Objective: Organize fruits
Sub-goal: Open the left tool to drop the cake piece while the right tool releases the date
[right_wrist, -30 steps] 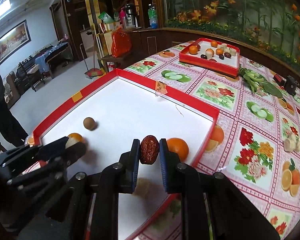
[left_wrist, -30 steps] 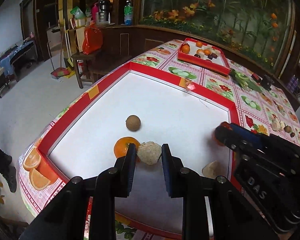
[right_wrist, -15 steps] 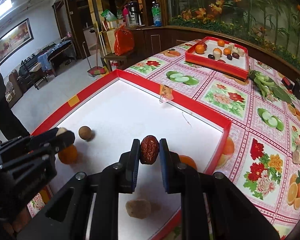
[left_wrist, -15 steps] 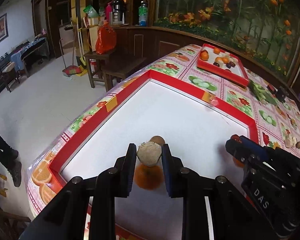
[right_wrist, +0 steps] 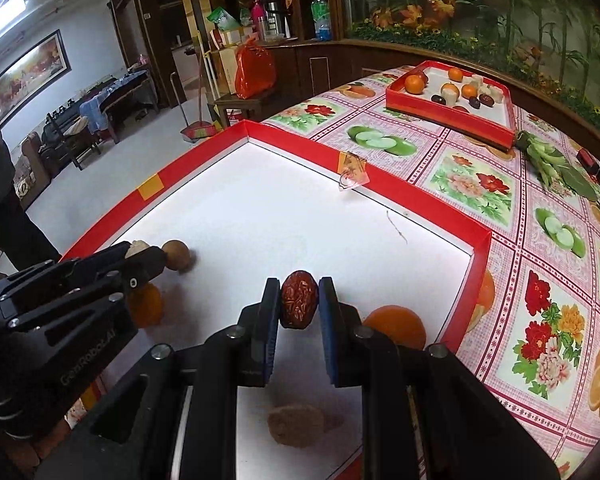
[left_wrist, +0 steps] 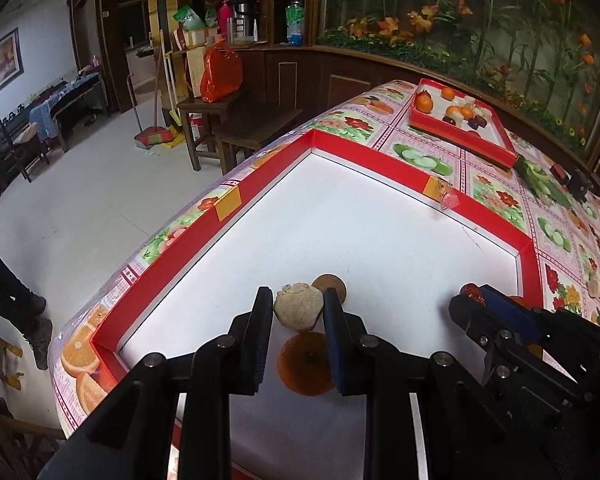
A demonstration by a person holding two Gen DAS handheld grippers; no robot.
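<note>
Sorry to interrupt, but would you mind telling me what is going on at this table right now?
A person is sorting fruit with two handheld grippers. The left gripper holds a pale, rough, beige fruit above the large red-rimmed white tray; the right gripper holds a red date. Two oranges, a round brown fruit and another beige fruit lie in the tray. A smaller red tray farther back already holds assorted fruit.
</note>
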